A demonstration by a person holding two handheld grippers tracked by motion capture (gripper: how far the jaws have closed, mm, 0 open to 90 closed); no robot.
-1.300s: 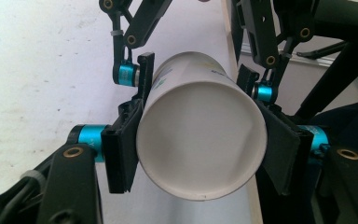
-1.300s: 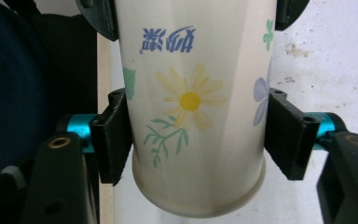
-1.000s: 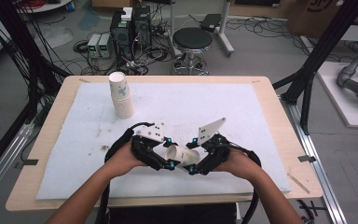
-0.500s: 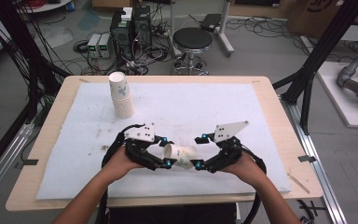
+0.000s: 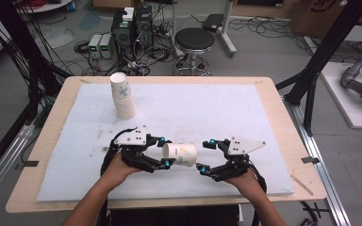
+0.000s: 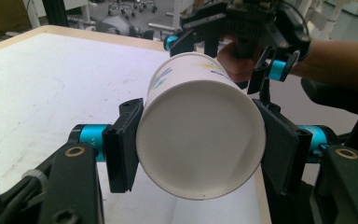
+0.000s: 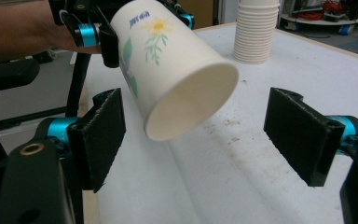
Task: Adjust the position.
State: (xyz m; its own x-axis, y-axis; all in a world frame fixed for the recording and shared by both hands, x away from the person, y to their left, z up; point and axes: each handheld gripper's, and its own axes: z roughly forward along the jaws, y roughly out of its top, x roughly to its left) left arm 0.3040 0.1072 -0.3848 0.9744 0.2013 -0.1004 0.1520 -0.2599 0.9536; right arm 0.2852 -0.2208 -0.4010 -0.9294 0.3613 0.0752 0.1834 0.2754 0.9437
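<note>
White padding covers the desk point(image 5: 264, 122), with a stack of paper cups point(image 5: 121, 95) standing near its far left edge. Down front, the left hand-held gripper point(image 5: 164, 151) is clamped on a single paper cup point(image 5: 179, 154) near its base, holding it on its side above the pad, mouth towards the right hand-held gripper point(image 5: 206, 155). That one is released, its jaws spread wide and the rim just short of them (nothing touching yet). To take the cup cleanly, I'd centre the rim between the jaws, close gently so the wall doesn't crush, and let the left go only once the grip holds.
</note>
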